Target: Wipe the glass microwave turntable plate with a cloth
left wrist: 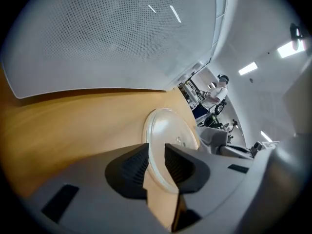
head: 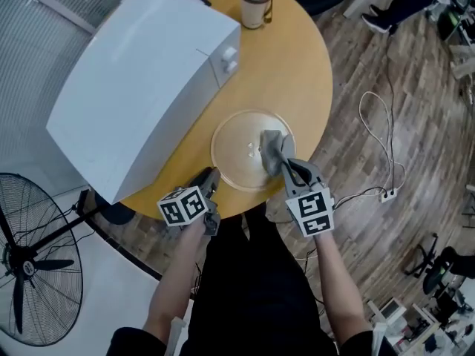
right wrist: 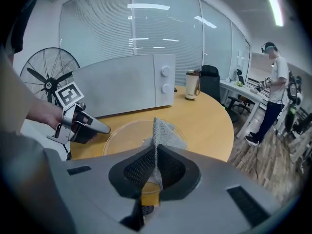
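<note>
The clear glass turntable plate lies flat on the round wooden table, close to its near edge. My left gripper is shut on the plate's near-left rim; in the left gripper view the rim runs between the jaws of the left gripper. A grey cloth rests bunched on the plate's right half, and my right gripper is shut on it. The right gripper view shows the cloth standing up out of the right gripper, above the plate.
A white microwave fills the table's left side, just beyond the plate. A cup stands at the far edge. A floor fan is at the lower left, a cable and power strip lie at the right. A person stands farther off.
</note>
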Available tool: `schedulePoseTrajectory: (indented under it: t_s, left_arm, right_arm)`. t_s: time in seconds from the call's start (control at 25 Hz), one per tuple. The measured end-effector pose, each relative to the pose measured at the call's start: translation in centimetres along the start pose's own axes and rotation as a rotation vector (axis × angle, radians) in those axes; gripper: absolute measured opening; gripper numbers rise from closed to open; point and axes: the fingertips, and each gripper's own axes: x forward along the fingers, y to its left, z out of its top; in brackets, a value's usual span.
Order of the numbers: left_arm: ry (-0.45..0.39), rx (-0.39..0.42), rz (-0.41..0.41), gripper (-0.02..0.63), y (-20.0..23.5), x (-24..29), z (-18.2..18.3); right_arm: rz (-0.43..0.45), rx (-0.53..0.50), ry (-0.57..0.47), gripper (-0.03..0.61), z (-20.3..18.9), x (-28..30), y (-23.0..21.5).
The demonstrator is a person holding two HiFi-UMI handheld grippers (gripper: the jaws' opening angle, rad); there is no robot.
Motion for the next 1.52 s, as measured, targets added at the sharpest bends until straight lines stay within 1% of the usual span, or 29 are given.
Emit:
schedulePoseTrajectory:
  t_s: [0.6, 0.76, 0.84, 0.88, 1.0, 1.12, 1.24, 1.36, 1.52]
  left_arm:
    - [0.083, -0.098, -0.042, 0.08, 0.8, 1.8, -1.2]
    - [0.088, -0.087, -0.04, 0.076, 0.8, 1.9, -1.4]
    - [0.087, -0.085, -0.03, 0.047, 1.0, 1.9, -1.4]
    - [0.086, -0.089, -0.031, 0.046, 1.0, 1.9, -1.4]
    - [0.088, -0.092, -0.036, 0.044, 1.1, 1.9, -1.5]
    - [0.088, -0.076, -0.031, 0.043, 1.2, 1.8, -1.5]
    - [0.086, -0.067, -0.027, 0.041, 1.4, 1.8, -1.4]
    - [0.088, -0.067, -0.042, 0.041, 1.0, 1.8, -1.3]
    - [0.104, -0.04, -0.044, 0.042, 1.0, 1.8, -1.4]
  right_arm:
    - [-0.039, 0.035, 0.031, 0.023, -0.3, 1.0, -0.1]
    - [-0.044, 0.034, 0.042, 0.023, -0.6, 1.2, -0.2]
    - [-0.048, 0.029, 0.053, 0.023, -0.8, 1.5, -0.1]
    - [-0.05, 0.026, 0.06, 0.023, -0.9, 1.6, -0.1]
    - [-0.063, 0.012, 0.096, 0.023, -1.6, 2.5, -0.1]
    - [-0.082, -0.001, 0.14, 0.023, -2.3, 3.8, -0.3]
    - [-0.099, 0.012, 0.174, 0.023, -2.9, 5.3, -0.6]
    - [-0.117, 0.029, 0.199, 0.023, -3.3, 6.6, -1.2]
    - [-0.144, 0.037, 0.223, 0.023, -3.4, 8.0, -2.3]
